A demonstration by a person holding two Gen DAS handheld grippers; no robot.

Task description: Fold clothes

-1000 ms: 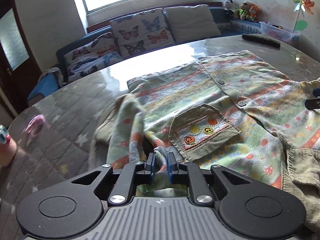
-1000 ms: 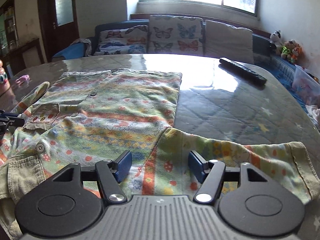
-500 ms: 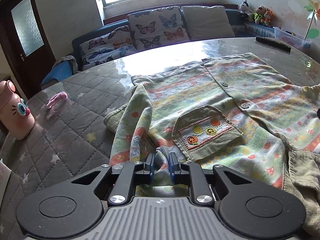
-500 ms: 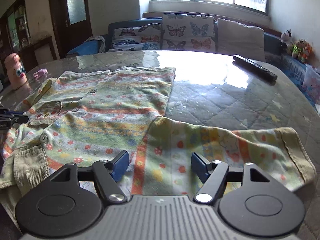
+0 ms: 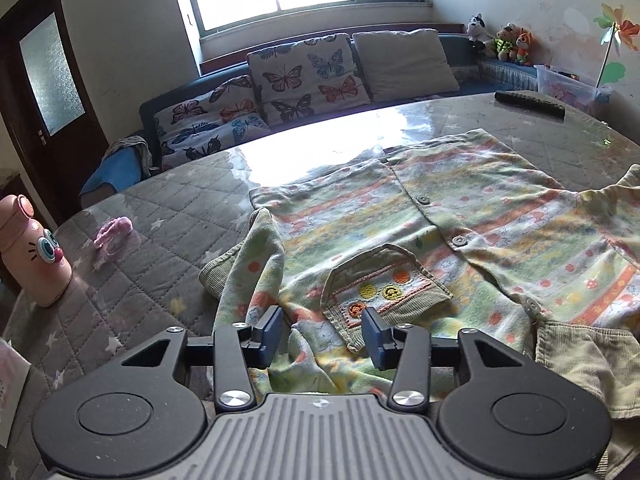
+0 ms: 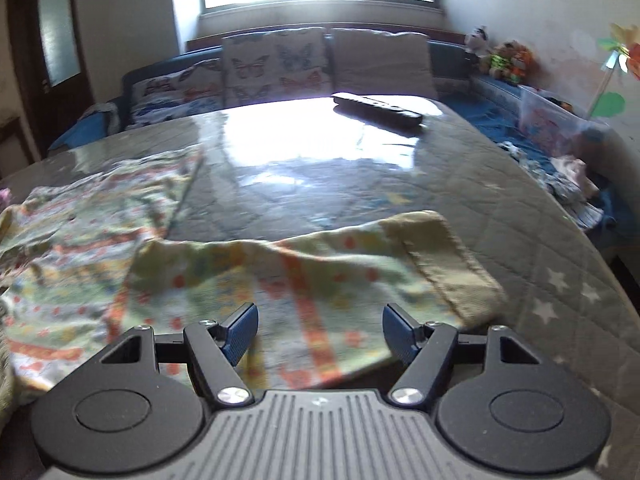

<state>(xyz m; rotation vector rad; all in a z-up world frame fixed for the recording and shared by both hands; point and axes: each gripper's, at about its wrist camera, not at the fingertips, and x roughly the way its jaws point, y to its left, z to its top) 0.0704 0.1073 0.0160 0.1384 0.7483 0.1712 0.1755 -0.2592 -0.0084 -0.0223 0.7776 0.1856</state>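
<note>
A child's patterned button shirt (image 5: 460,216) with a corduroy pocket (image 5: 384,284) lies spread on the quilted table. Its left sleeve (image 5: 256,264) is folded in over the body and lies crumpled. My left gripper (image 5: 324,334) is open just above that sleeve's fabric, holding nothing. In the right wrist view the shirt's other sleeve (image 6: 328,264) stretches out flat to the right, ending in a corduroy cuff (image 6: 448,264). My right gripper (image 6: 320,330) is open above that sleeve, holding nothing.
A pink cartoon bottle (image 5: 34,252) and a small pink item (image 5: 114,230) stand on the table's left. A black remote (image 6: 378,110) lies at the far side. A sofa with butterfly cushions (image 5: 304,76) runs behind the table. A plastic box (image 6: 556,120) sits at the right.
My left gripper has opened and let go of the folded-in sleeve, which now lies on the shirt. My right gripper has swung right along the other sleeve, towards its cuff.
</note>
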